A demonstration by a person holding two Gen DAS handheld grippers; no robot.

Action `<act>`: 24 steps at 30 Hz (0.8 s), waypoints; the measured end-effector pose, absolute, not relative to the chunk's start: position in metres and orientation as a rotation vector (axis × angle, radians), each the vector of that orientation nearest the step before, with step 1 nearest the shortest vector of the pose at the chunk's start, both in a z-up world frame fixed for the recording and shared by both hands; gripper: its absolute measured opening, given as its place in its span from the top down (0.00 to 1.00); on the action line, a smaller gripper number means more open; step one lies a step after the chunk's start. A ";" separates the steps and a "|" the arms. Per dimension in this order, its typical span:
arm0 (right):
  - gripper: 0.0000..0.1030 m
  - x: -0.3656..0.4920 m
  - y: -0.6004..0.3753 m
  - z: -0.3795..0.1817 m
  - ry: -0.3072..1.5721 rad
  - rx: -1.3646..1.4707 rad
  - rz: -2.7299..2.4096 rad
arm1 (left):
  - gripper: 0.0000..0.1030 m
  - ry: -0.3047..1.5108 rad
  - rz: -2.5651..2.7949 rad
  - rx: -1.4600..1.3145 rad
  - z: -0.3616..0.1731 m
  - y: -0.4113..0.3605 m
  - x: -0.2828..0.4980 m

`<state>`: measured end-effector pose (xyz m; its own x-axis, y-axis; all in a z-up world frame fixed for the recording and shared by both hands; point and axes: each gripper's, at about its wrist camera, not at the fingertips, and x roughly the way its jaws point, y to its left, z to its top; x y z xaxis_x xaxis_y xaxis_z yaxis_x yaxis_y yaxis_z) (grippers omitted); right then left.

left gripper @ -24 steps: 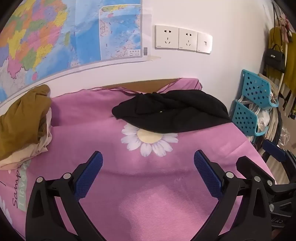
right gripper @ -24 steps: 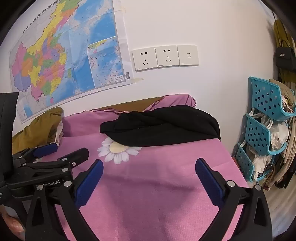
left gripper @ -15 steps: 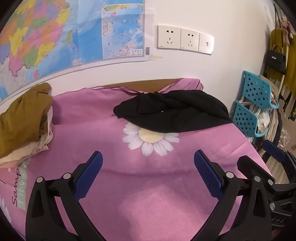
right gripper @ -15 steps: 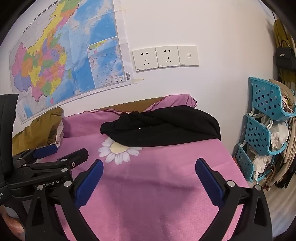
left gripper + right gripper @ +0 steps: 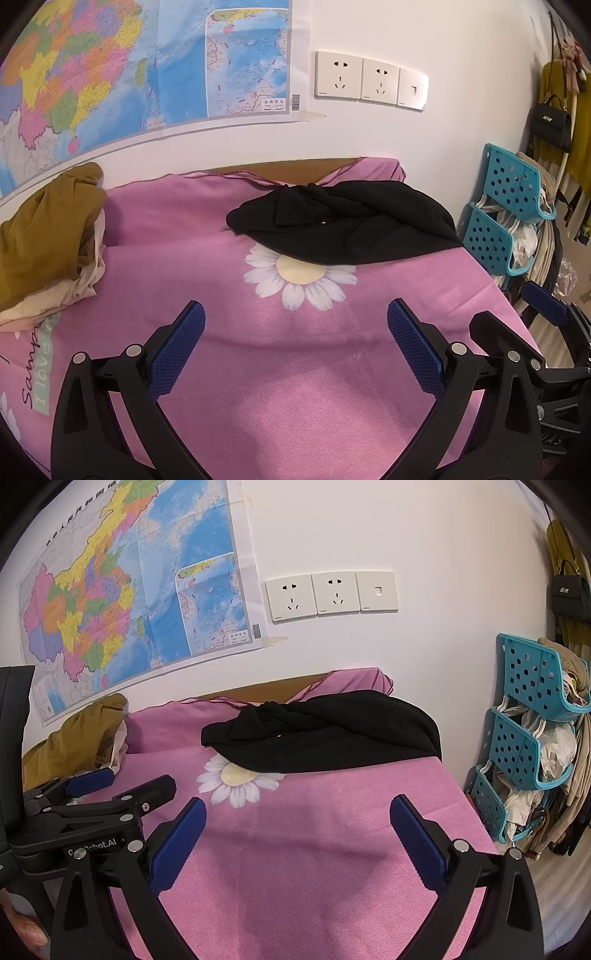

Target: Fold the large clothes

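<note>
- A pink cloth (image 5: 295,369) with a printed white daisy (image 5: 299,277) covered the worktop and served as the landmark; it ran up to the white wall.
- A coloured map (image 5: 129,590) hung on the wall above the cloth's far left part.
- A black garment (image 5: 343,225), crumpled and unfolded, lay on the cloth's far right part, its near edge overlapping the top of the daisy.
- A mustard-brown garment (image 5: 40,236) sat in a heap on pale folded fabric at the cloth's far left edge, well apart from the black garment.
- Blue perforated baskets (image 5: 524,716), stacked and stuffed with cloth and bags, stood off the cloth's right side.
- The left hand-held gripper (image 5: 295,343) hung over the cloth's near part, released, its blue pads wide apart with nothing between them, well short of the black garment.
- The right hand-held gripper (image 5: 297,834) hung over the cloth's near part, just to the right of the left one, likewise released and empty.
- Three white wall plates (image 5: 369,83), two of them sockets, sat on the wall above the cloth's far edge.
</note>
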<state>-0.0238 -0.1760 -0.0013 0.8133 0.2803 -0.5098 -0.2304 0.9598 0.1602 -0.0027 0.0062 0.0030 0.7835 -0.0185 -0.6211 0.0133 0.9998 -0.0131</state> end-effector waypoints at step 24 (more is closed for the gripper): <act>0.06 -0.023 -0.176 -0.001 0.557 0.098 0.281 | 0.05 0.673 -0.014 -0.023 0.001 0.007 -0.002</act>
<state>-0.0225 -0.1761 -0.0009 0.8115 0.2890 -0.5078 -0.2362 0.9572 0.1673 -0.0019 0.0070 0.0010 0.7819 -0.0207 -0.6231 0.0057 0.9996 -0.0261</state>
